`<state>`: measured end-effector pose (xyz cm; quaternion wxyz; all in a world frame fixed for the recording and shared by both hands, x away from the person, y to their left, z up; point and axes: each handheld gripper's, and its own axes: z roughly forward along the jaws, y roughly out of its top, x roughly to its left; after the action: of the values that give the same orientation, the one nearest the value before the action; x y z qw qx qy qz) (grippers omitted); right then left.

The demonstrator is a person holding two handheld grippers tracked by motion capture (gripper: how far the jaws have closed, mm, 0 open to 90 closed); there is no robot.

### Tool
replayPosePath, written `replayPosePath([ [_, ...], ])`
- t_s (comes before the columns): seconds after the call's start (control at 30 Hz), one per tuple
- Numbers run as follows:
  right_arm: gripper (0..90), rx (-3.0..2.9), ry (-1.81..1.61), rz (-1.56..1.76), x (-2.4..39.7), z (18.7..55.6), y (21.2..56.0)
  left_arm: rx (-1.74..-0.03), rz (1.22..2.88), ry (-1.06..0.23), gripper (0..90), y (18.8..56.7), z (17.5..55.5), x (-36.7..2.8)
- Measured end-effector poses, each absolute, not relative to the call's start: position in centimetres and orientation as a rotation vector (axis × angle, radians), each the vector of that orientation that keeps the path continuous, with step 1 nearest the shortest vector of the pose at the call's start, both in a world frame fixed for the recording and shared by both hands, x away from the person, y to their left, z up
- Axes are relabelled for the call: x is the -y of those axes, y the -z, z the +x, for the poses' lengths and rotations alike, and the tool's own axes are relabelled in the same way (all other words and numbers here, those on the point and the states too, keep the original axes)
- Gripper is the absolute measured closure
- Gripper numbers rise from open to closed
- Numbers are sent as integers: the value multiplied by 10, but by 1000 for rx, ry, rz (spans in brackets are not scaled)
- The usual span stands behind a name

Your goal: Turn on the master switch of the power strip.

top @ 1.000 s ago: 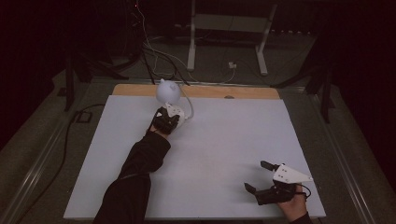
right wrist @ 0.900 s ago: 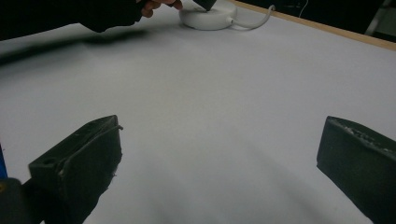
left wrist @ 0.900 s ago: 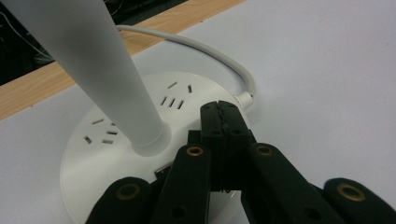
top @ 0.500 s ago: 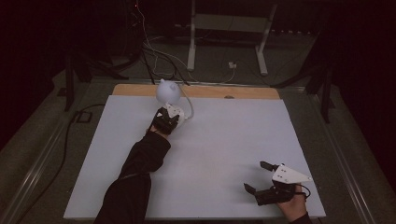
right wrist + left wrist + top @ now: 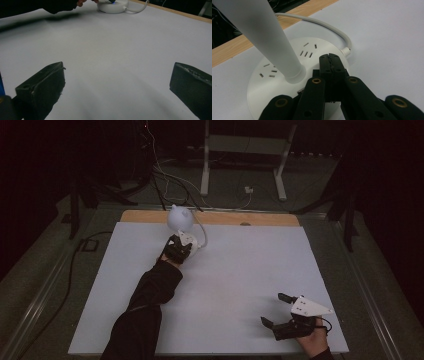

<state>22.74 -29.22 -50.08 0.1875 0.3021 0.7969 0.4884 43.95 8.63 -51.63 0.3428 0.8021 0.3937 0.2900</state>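
White sheeting covers the table (image 5: 240, 285); no writing is legible anywhere. Nearest, the right gripper (image 5: 282, 312) rests with jaws wide apart, empty. Farther back, the left gripper (image 5: 331, 63), jaws pressed together, sits atop the lamp base (image 5: 287, 62) by its stem (image 5: 269, 35); a white cable (image 5: 322, 25) curves behind toward the wooden edge (image 5: 260, 218).

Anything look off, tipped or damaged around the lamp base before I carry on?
Nothing stands out. The white desk lamp stands upright on its round socket base, flat on the white table sheet, its cord intact. The shut left gripper rests on the base; the right gripper sits open, well apart.
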Motion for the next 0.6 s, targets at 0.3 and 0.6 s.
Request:
replayPosePath([
  [0.3, 0, -2248, -1371, 847, 292, 227, 501, -998, 2118, -796, 900, 517, 438, -82],
  [0.6, 0, -2249, -1371, 849, 292, 227, 501, -999, 2141, -789, 900, 516, 440, -81],
])
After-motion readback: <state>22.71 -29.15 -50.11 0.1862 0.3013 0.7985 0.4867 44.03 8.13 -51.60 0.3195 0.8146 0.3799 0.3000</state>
